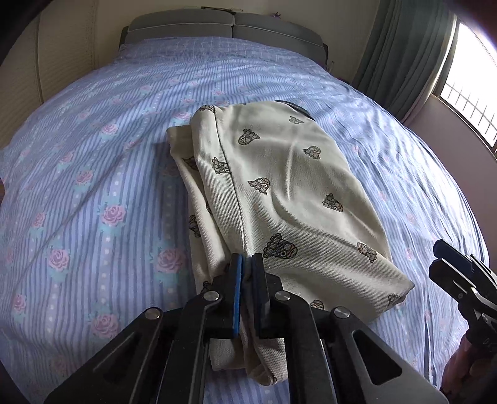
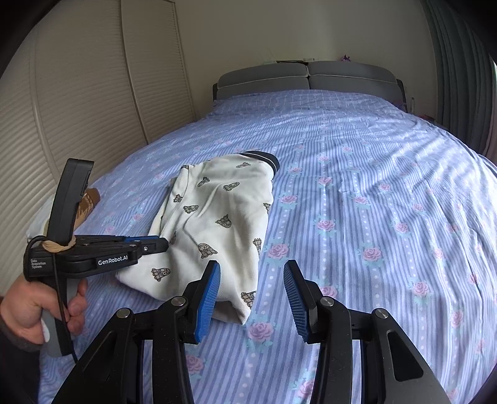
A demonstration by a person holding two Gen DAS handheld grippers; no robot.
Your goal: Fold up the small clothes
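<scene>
A bed (image 2: 388, 192) with a blue rose-striped sheet, grey headboard (image 2: 307, 77), louvred doors (image 2: 77, 108) beside. The cream printed garment (image 1: 279, 192) lies mid-bed; left gripper (image 1: 247, 264) clenched on its near edge, right gripper (image 2: 251, 276) released.

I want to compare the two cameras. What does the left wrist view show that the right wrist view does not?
Only the left wrist view: the left gripper seen from behind, its fingers pinching the near edge of the cream garment, and a window.

Only the right wrist view: the right gripper open above the striped sheet, nothing between its fingers; louvred doors; the hand holding the left gripper.

Both: the garment, the sheet and the grey headboard.
</scene>
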